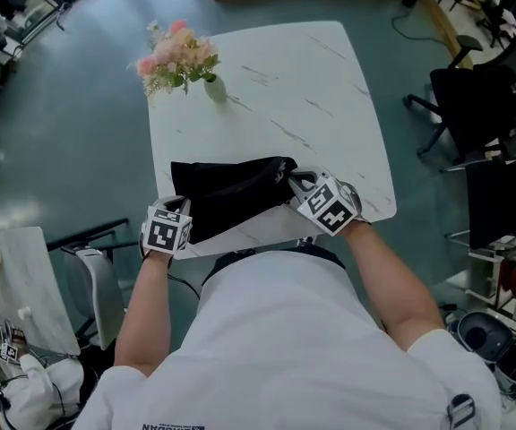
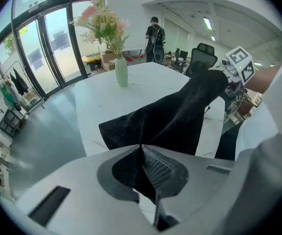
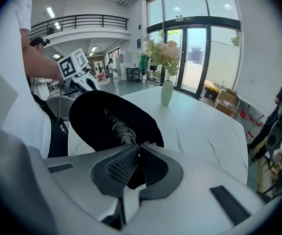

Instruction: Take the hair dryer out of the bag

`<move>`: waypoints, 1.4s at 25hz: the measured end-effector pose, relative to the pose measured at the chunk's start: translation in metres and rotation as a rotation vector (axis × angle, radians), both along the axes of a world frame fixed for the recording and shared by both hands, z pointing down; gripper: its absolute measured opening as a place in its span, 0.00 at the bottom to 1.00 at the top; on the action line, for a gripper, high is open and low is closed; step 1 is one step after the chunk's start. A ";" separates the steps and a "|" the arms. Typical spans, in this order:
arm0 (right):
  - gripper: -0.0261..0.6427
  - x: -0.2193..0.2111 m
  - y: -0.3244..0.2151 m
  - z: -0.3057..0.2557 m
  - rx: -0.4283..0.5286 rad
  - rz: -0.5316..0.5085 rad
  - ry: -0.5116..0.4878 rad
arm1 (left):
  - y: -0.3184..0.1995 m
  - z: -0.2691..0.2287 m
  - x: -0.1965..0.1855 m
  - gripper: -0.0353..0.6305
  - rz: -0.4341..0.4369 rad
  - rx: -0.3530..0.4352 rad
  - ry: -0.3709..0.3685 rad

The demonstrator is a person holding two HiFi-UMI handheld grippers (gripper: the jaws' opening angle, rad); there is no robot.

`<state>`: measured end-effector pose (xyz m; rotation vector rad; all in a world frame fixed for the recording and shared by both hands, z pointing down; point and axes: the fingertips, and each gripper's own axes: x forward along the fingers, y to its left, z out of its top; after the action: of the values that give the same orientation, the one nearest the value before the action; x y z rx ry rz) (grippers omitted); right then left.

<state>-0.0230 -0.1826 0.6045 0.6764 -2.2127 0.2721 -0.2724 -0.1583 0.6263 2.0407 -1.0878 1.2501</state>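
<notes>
While both forearms reach forward and down, two grippers hold a black bag (image 1: 231,195).
Its 8 o'clock corner is clamped in the left gripper (image 1: 181,206) fingers, its 3 o'clock end in the right gripper (image 1: 296,183) fingers.

The black bag (image 1: 231,195) in front of you reads as matt, velvety cloth flecked with pale lint, its drawstring (image 3: 120,127) a grey braided cord. The white table (image 1: 312,88) is smooth, marble-veined and faintly sheened. Your 2 tools, left gripper (image 2: 142,148) and right gripper (image 3: 137,146), show matt grey plastic shells and dark cross-hatched pads. The pale green vase (image 1: 215,89) looks glossy, the floor (image 1: 70,150) smooth.
</notes>
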 end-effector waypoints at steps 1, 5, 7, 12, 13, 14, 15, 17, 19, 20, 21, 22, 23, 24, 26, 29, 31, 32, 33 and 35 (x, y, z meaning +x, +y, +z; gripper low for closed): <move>0.06 -0.006 0.001 0.003 0.012 -0.048 0.031 | 0.000 0.000 0.000 0.09 -0.013 -0.001 0.007; 0.07 -0.027 0.004 0.014 0.019 -0.174 0.087 | -0.003 -0.001 0.001 0.09 -0.025 0.005 0.002; 0.12 -0.035 0.007 0.022 0.009 -0.227 0.113 | -0.003 -0.002 0.001 0.09 -0.033 0.008 0.002; 0.22 -0.047 0.005 0.033 0.025 -0.288 0.155 | -0.004 -0.005 0.001 0.09 -0.088 0.006 0.048; 0.22 -0.049 0.004 0.036 0.026 -0.300 0.166 | -0.005 -0.006 0.002 0.09 -0.103 0.005 0.064; 0.22 -0.050 0.004 0.040 0.023 -0.319 0.182 | -0.006 -0.007 0.002 0.09 -0.120 0.005 0.082; 0.23 -0.052 0.005 0.044 0.022 -0.343 0.198 | -0.007 -0.009 0.002 0.09 -0.140 0.007 0.102; 0.23 -0.055 0.006 0.048 0.032 -0.389 0.221 | -0.011 -0.013 0.000 0.09 -0.187 0.017 0.148; 0.22 -0.057 0.007 0.048 0.046 -0.432 0.232 | -0.017 -0.018 -0.003 0.10 -0.236 0.033 0.202; 0.23 -0.057 0.010 0.049 0.044 -0.454 0.233 | -0.020 -0.021 -0.005 0.10 -0.260 0.039 0.230; 0.29 -0.057 0.013 0.049 0.035 -0.470 0.232 | -0.022 -0.022 -0.008 0.11 -0.284 0.042 0.256; 0.34 -0.057 0.015 0.050 0.027 -0.477 0.231 | -0.024 -0.024 -0.010 0.14 -0.307 0.047 0.280; 0.34 -0.057 0.015 0.051 0.023 -0.477 0.235 | -0.027 -0.026 -0.013 0.18 -0.326 0.053 0.301; 0.34 -0.057 0.014 0.052 0.024 -0.474 0.242 | -0.030 -0.029 -0.015 0.22 -0.339 0.061 0.320; 0.35 -0.060 0.011 0.056 0.034 -0.470 0.259 | -0.037 -0.036 -0.020 0.24 -0.355 0.082 0.347; 0.35 -0.065 0.005 0.063 0.051 -0.470 0.295 | -0.050 -0.045 -0.031 0.24 -0.383 0.122 0.367; 0.34 -0.069 0.004 0.067 0.050 -0.471 0.310 | -0.059 -0.048 -0.041 0.24 -0.418 0.130 0.380; 0.34 -0.071 0.002 0.068 0.051 -0.471 0.314 | -0.063 -0.045 -0.048 0.24 -0.437 0.121 0.375; 0.34 -0.072 0.001 0.069 0.054 -0.470 0.315 | -0.067 -0.039 -0.053 0.24 -0.454 0.102 0.364; 0.33 -0.072 -0.001 0.069 0.059 -0.461 0.313 | -0.073 -0.019 -0.060 0.24 -0.476 0.046 0.341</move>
<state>-0.0952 -0.1839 0.6734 0.2045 -2.0077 -0.1271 -0.3327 -0.2315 0.6073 1.7899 -1.3332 0.6202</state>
